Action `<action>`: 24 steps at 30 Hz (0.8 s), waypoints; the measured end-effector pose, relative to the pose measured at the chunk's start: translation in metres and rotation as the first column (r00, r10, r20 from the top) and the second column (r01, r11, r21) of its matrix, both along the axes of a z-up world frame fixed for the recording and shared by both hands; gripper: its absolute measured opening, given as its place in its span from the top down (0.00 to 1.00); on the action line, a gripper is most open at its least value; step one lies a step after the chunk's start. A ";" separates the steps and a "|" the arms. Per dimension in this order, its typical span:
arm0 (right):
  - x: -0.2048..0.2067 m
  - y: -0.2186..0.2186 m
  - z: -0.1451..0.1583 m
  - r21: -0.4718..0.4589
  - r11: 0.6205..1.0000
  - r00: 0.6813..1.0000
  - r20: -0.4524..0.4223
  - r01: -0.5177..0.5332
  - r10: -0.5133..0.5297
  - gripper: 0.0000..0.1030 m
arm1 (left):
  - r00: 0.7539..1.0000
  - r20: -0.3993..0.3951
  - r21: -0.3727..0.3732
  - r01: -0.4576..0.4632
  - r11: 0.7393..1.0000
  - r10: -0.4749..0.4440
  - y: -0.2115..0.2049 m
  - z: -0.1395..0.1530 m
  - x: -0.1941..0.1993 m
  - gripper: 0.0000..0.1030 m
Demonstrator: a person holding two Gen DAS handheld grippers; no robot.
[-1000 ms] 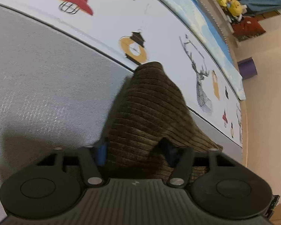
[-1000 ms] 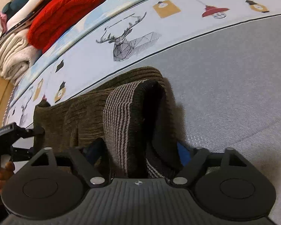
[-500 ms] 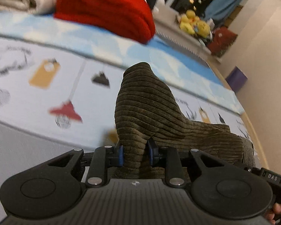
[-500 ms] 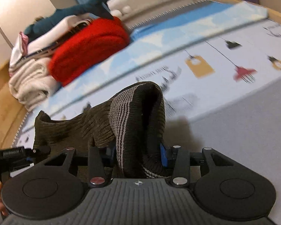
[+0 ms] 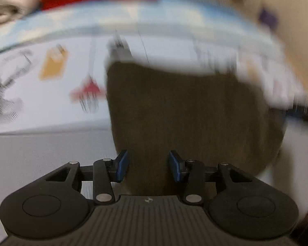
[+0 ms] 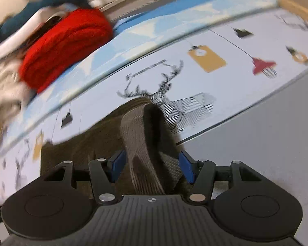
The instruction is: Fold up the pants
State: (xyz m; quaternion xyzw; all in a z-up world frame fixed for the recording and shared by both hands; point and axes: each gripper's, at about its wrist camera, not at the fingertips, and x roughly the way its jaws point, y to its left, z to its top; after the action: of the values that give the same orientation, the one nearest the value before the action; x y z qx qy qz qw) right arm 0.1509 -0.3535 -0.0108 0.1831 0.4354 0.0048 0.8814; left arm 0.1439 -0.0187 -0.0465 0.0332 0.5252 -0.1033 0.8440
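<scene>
Pants (image 5: 191, 114) of brown corduroy hang lifted over the printed bed sheet (image 6: 225, 94) near its grey edge, between both opening tools, left tool (image 5: 147, 165) and right tool (image 6: 149, 165), probably releasing a fold.

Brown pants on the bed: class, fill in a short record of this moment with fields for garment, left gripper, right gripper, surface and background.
garment: brown pants, corduroy
left gripper: jaws opening, cloth between them
right gripper: jaws opening, striped waistband between them
surface: printed sheet with deer and lamps
background: red knit on a clothes pile
</scene>
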 end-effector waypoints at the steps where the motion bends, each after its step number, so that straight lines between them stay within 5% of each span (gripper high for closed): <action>1: 0.001 0.003 -0.009 -0.052 0.998 0.999 -0.049 -0.022 0.019 0.42 | 1.000 -0.004 0.060 0.028 0.998 -0.028 -0.004 -0.010 -0.006 0.49; 2: -0.001 0.003 -0.015 -0.071 0.997 0.997 -0.076 -0.022 0.016 0.34 | 0.999 0.025 0.101 0.039 0.994 -0.041 -0.008 -0.010 -0.012 0.44; 4: -0.008 -0.001 -0.010 -0.072 0.997 0.997 -0.066 0.026 -0.031 0.34 | 0.997 0.062 0.129 0.027 0.991 -0.036 -0.011 0.001 -0.019 0.44; 9: -0.048 0.020 0.052 -0.220 0.975 0.988 0.151 0.018 0.016 0.37 | 0.974 0.228 0.134 -0.026 0.991 -0.005 -0.009 0.056 -0.047 0.18; 15: -0.119 0.039 0.106 -0.278 0.961 0.944 0.315 -0.006 0.097 0.08 | 0.899 0.439 0.076 -0.052 0.996 0.013 -0.004 0.118 -0.119 0.00; 18: -0.162 0.045 0.111 -0.293 0.956 0.934 0.336 -0.023 0.126 0.07 | 0.846 0.531 0.083 -0.094 0.992 0.035 -0.009 0.129 -0.165 0.00; 22: -0.200 0.053 0.089 -0.263 0.965 0.952 0.290 -0.018 0.097 0.05 | 0.818 0.565 0.016 -0.135 0.991 0.102 -0.018 0.120 -0.203 0.00; 24: -0.207 0.060 0.084 -0.242 0.970 0.968 0.245 0.001 0.060 0.07 | 0.849 0.518 0.022 -0.129 0.991 0.099 -0.019 0.105 -0.210 0.00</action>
State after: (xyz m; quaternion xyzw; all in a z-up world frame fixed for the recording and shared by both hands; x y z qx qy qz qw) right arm -0.0565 -0.2938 0.0730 0.0664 0.3204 -0.0118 0.9449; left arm -0.0656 -0.0376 0.0581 0.0522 0.2836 -0.0256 0.9572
